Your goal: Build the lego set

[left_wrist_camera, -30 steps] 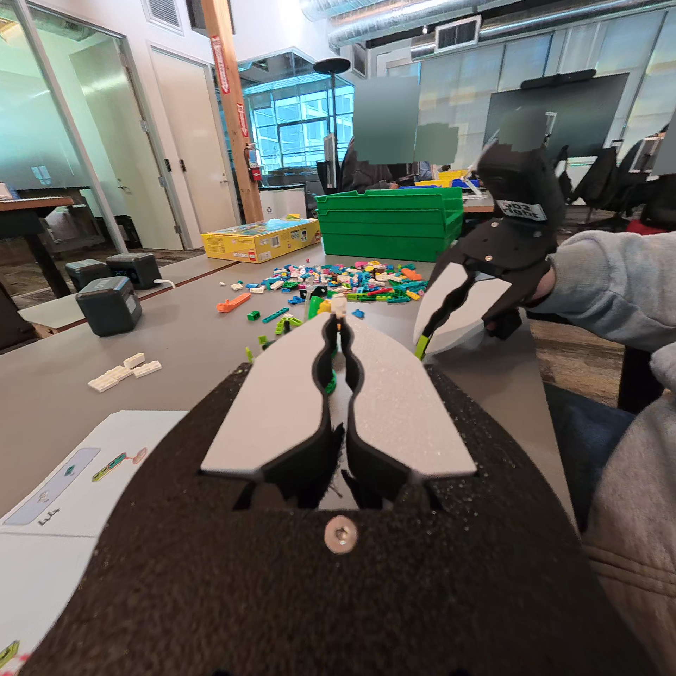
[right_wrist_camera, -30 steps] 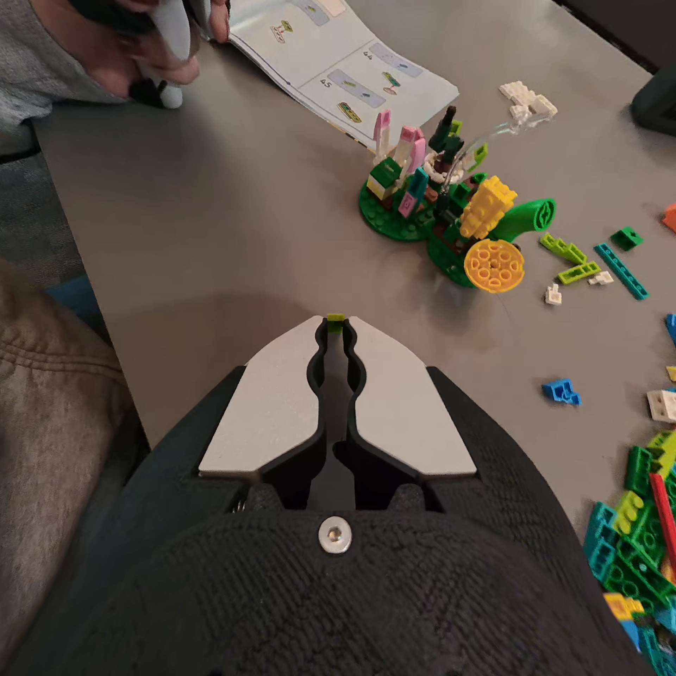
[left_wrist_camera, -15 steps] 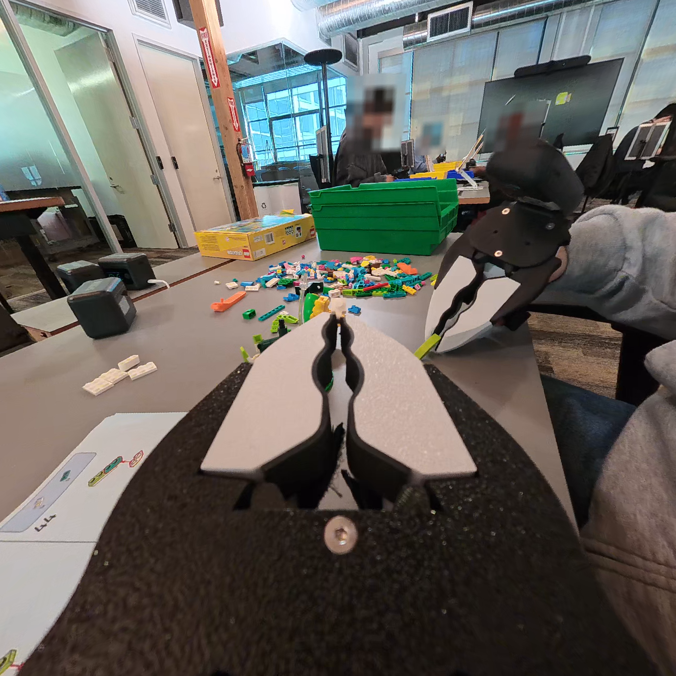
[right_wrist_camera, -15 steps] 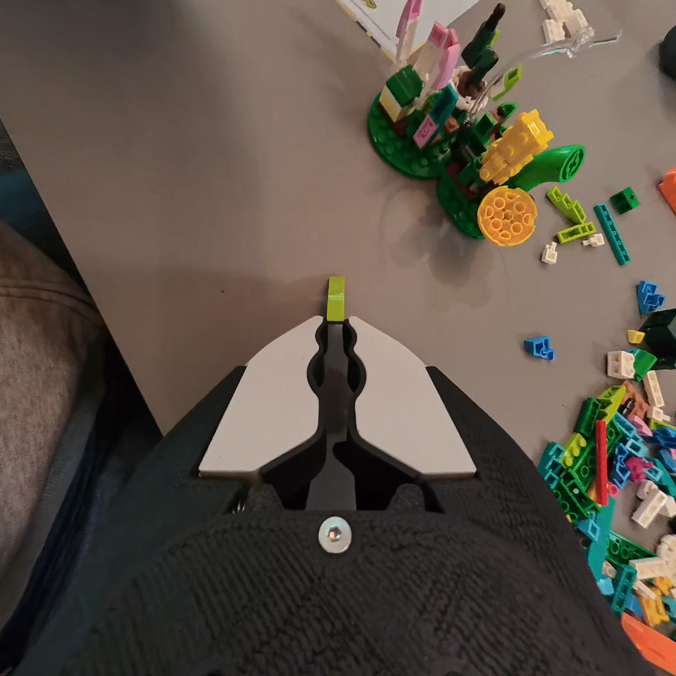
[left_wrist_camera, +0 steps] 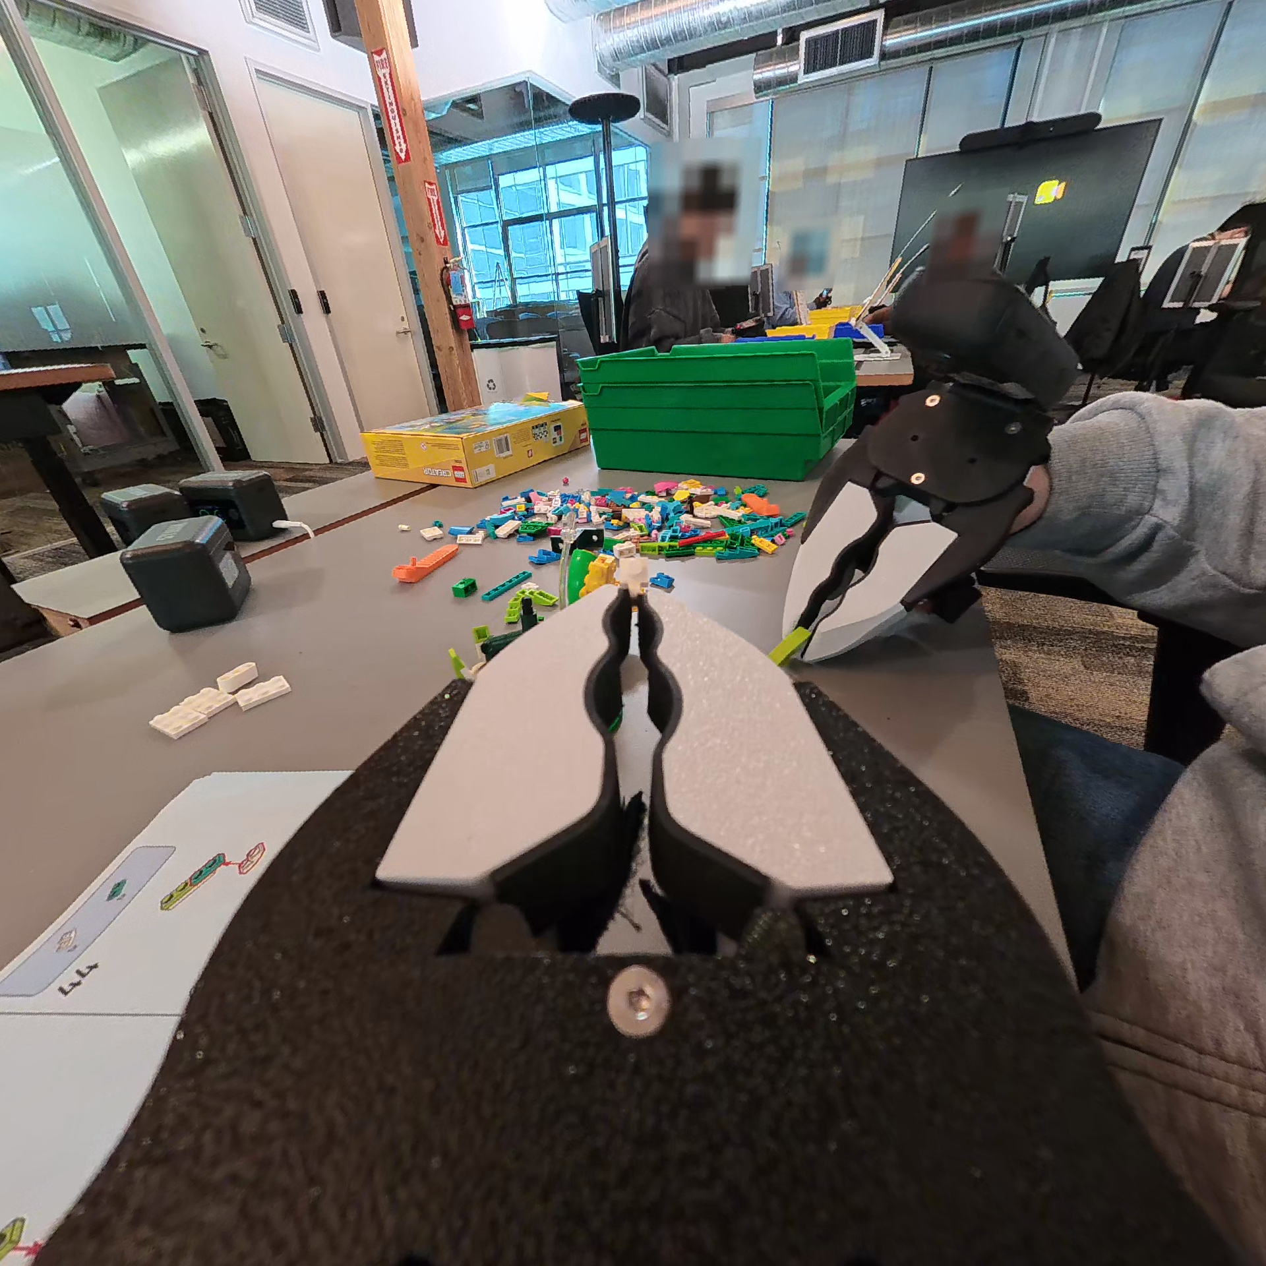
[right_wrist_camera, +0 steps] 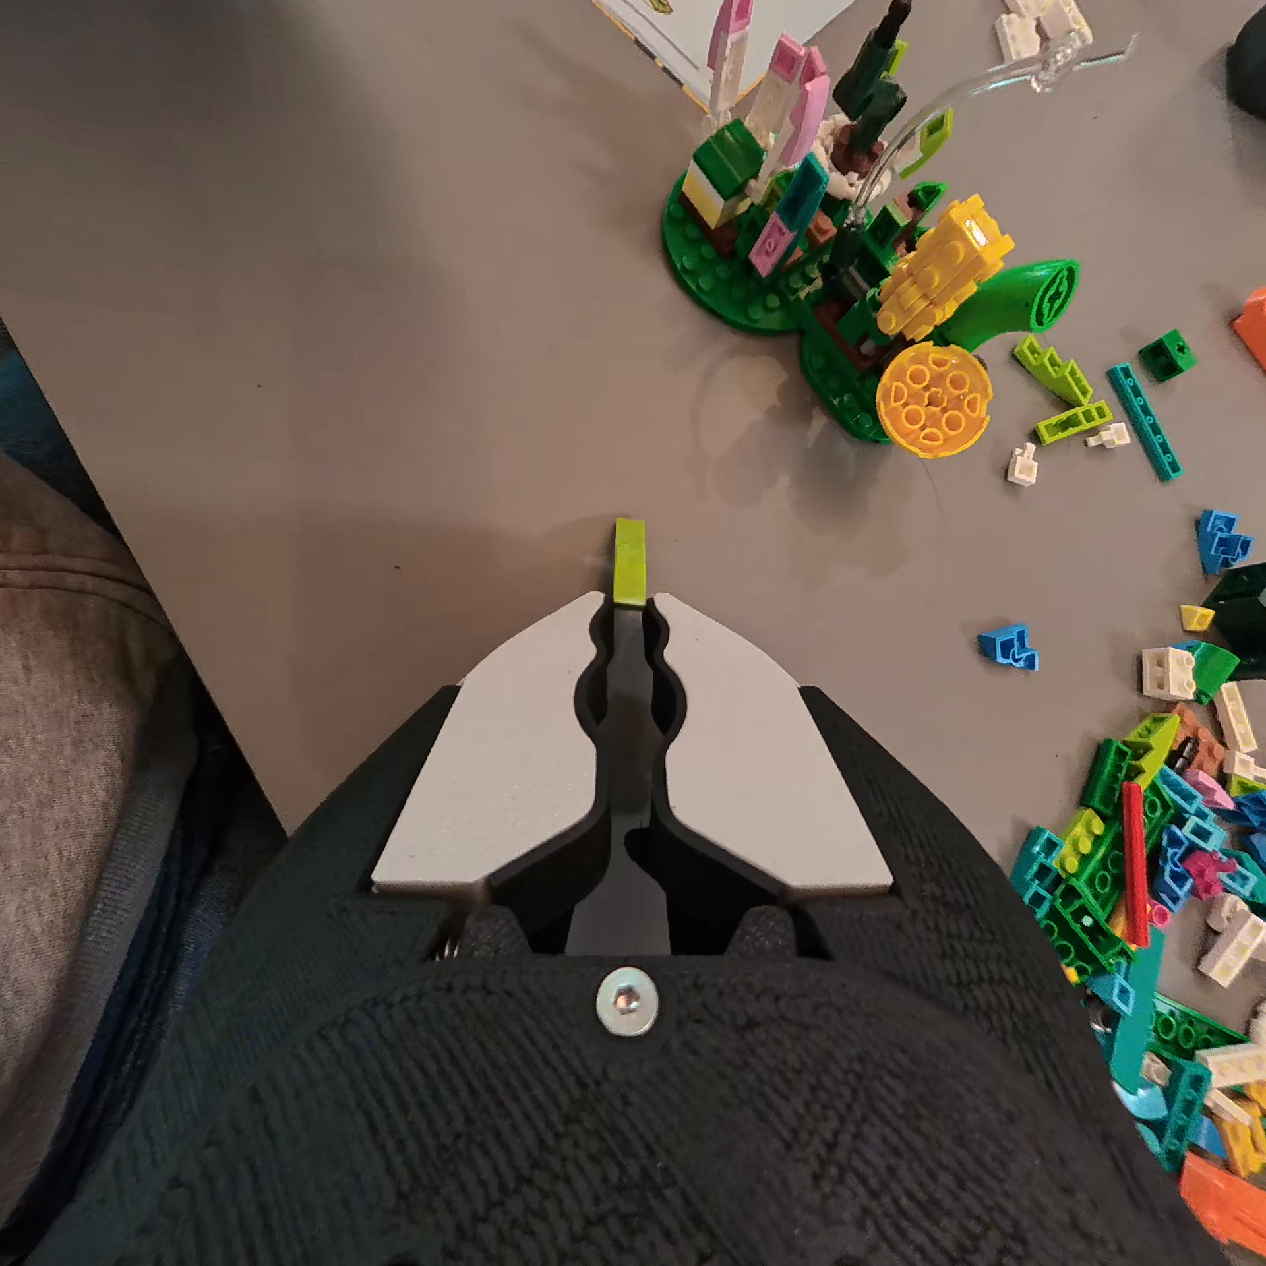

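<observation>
My right hand-held gripper (right_wrist_camera: 629, 603) pinches a lime green piece (right_wrist_camera: 629, 560) over the worktop (right_wrist_camera: 342, 342), short of the half-built model (right_wrist_camera: 842, 253). My left hand-held gripper (left_wrist_camera: 634, 603) is nearly closed, empty. Loose bricks (left_wrist_camera: 637, 520) lie beyond the model.

Bright open office: white walls (left_wrist_camera: 473, 41), glass partitions (left_wrist_camera: 75, 226), a wooden post (left_wrist_camera: 418, 226). Silver ducts (left_wrist_camera: 719, 27) run overhead, windows (left_wrist_camera: 541, 233) glowing behind.

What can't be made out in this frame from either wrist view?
- Lime piece: its rear end is hidden between the right gripper fingers.
- Lego model, left wrist view: mostly hidden behind the left gripper.
- Instruction booklet: cut off by the left edge; in the right wrist view, only a corner shows.
</observation>
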Demonstrator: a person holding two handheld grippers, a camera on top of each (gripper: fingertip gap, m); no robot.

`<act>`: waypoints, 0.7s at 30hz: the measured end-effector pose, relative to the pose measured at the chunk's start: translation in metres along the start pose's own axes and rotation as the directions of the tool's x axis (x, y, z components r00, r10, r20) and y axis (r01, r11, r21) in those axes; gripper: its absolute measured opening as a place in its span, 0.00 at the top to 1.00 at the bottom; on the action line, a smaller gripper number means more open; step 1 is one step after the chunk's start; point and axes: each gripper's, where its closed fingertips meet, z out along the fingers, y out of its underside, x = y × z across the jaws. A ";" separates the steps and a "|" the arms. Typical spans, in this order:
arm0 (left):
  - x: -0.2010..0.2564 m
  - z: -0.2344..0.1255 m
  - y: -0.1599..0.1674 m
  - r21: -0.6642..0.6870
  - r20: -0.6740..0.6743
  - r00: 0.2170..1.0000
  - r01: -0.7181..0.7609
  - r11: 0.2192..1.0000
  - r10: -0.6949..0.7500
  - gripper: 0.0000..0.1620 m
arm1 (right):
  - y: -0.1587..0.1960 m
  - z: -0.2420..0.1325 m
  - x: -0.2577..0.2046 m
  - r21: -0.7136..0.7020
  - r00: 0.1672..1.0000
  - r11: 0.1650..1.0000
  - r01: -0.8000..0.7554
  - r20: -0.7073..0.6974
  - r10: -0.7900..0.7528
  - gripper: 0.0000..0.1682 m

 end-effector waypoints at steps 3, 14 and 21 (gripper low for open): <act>0.000 0.000 0.001 -0.004 -0.002 1.000 -0.002 1.000 0.002 0.99 | 0.001 -0.001 -0.001 0.007 1.000 1.000 -0.021 0.019 0.021 0.92; 0.002 0.001 0.002 -0.011 -0.008 1.000 -0.012 1.000 0.012 0.99 | 0.006 -0.007 -0.003 0.000 0.995 0.999 -0.052 0.087 0.052 0.89; 0.002 0.002 0.002 -0.016 -0.012 1.000 -0.016 1.000 0.015 0.99 | -0.004 -0.003 -0.025 0.006 0.976 0.996 -0.086 0.202 0.083 0.89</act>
